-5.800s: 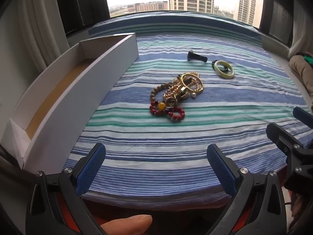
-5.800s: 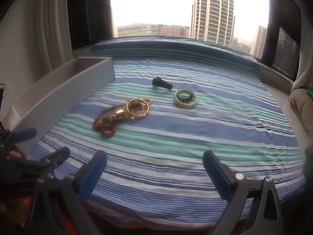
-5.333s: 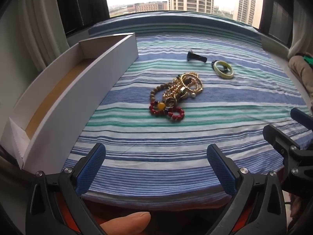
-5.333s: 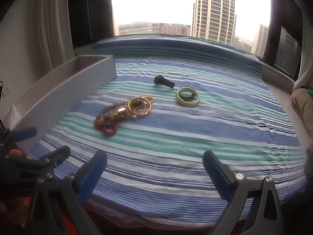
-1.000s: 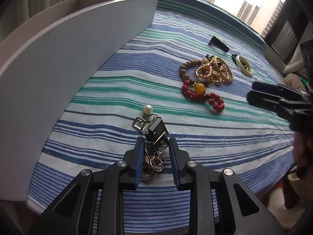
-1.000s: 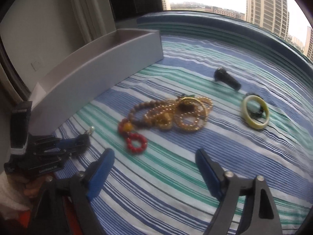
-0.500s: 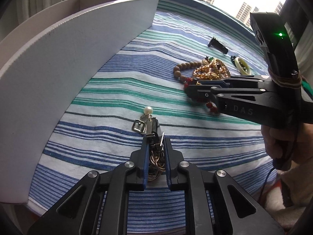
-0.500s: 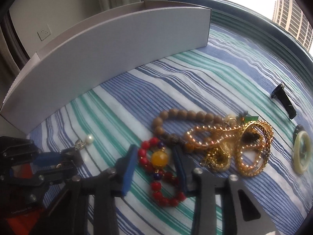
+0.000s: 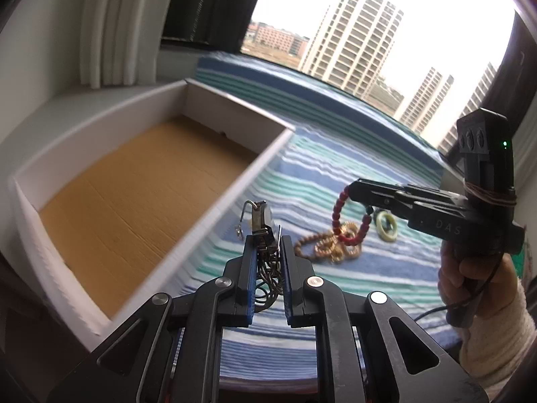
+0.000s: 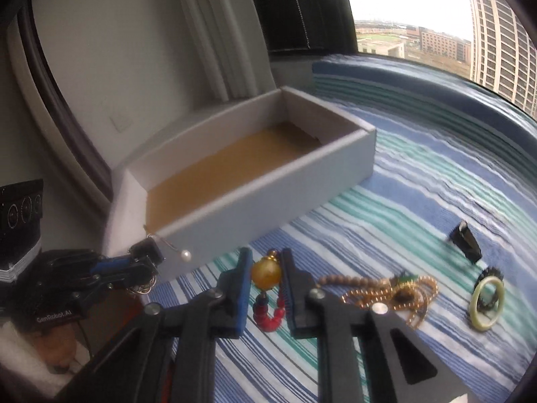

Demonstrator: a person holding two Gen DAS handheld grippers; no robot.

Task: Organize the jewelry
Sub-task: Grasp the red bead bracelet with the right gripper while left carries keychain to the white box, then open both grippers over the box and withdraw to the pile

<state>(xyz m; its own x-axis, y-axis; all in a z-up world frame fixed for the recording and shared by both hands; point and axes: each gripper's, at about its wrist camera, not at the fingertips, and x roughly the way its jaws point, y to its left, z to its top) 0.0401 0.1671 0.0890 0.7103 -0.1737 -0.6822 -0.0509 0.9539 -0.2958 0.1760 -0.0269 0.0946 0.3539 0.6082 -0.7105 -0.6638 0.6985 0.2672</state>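
Observation:
My left gripper (image 9: 265, 239) is shut on a metal chain with a clasp and pearl (image 9: 260, 220), lifted off the cloth beside the box's near wall; it also shows in the right wrist view (image 10: 146, 255). My right gripper (image 10: 265, 262) is shut on a red bead bracelet with an amber bead (image 10: 266, 273), held above the cloth; in the left wrist view the bracelet (image 9: 349, 221) hangs from its tip. A white box (image 9: 134, 181) with a brown floor lies at the left, empty. A gold chain pile with wooden beads (image 10: 389, 290) stays on the striped cloth.
A pale green bangle (image 10: 485, 302) and a small black clip (image 10: 465, 240) lie on the striped cloth (image 10: 436, 184) to the right of the pile. A window ledge and curtain stand behind the box. The cloth's front edge drops off below both grippers.
Both grippers have lifted off the cloth with their pieces. My right gripper closed on the red bracelet and raised it. My left gripper has swung toward the box.

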